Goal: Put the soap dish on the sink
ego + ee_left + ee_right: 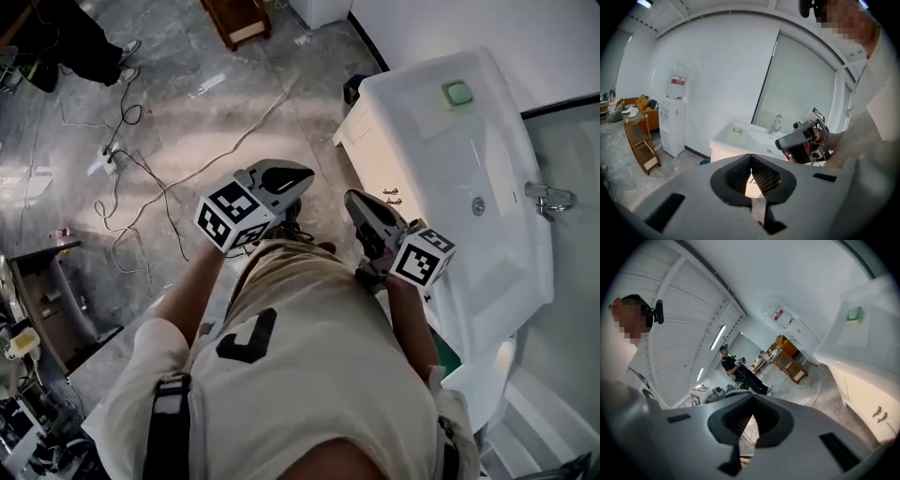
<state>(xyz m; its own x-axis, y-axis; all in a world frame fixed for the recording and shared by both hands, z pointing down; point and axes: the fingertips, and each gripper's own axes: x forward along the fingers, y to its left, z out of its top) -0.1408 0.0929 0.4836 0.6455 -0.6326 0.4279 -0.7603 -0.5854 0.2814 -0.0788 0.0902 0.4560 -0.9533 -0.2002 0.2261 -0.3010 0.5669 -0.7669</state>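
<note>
Soap dish: the small green soap dish (457,92) sits on the far corner of the sink (487,141), well apart from both of your grippers. It is too small for you to tell whether anything lies in it.
Left gripper: your left gripper (302,175) is held in front of your body. Its fingers (733,177) are pressed together at the tips with nothing between them.
Right gripper: your right gripper (351,198) is just beside the front edge of the sink. Its fingers (732,420) meet at the tips and carry nothing.
Hidden: in the head view your shirt and arms cover the floor right under you and the near end of the sink. The tap (549,197) shows only in part at the right edge.
Hard to make out: each gripper view is filled low down by the gripper's own grey body, so only a slit of floor shows between the fingers.
Edges: the cabinet (375,150) under the sink faces you with two small handles (392,195). A glass panel (572,141) stands along the far side of the sink.
Open room: bare floor lies between you and the cabinet. Cables (141,169) trail over the floor on your left.
Others: another person (736,369) stands well away, near a wooden shelf (790,363).
</note>
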